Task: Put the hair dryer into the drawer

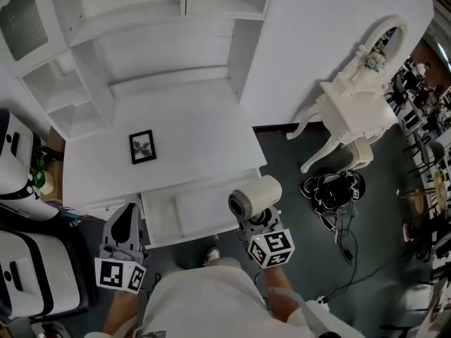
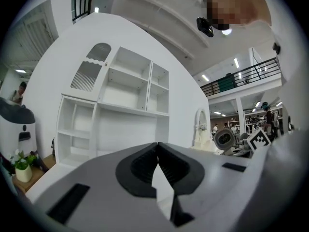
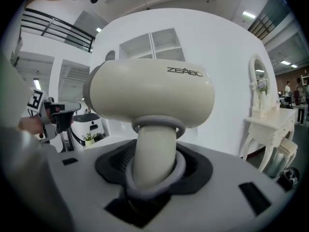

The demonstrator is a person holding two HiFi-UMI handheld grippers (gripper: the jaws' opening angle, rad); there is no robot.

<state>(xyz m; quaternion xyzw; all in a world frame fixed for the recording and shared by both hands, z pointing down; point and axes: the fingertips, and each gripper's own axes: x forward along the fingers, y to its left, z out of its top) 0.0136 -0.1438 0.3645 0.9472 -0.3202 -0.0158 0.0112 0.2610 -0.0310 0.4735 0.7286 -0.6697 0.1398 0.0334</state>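
At the far left stand white machines (image 1: 21, 160), with a small plant (image 1: 40, 167) between them. Just to their right, low in the head view, is the left gripper (image 1: 128, 211). Its jaws are closed tip to tip and nothing is between them. It sits in front of the desk (image 1: 190, 132), near the left end of the drawer (image 1: 204, 210).

The desk is white, with white shelves (image 1: 141, 20) behind it. A small picture frame (image 1: 142, 146) lies on the desk top. The drawer is under the front edge of the desk and is pulled open.

To the right comes the right gripper (image 1: 255, 220). Its jaws are closed on the handle of the hair dryer (image 1: 257, 194). The hair dryer is cream, with a grey end. Its handle points down into the jaws and its fat body lies across the top. It hangs in the air over the right end of the drawer and is not in the drawer yet.

Further right, a white dressing table (image 1: 352, 108) with a mirror stands by the wall. A black heap (image 1: 337, 189) with cords lies on the dark floor below it.
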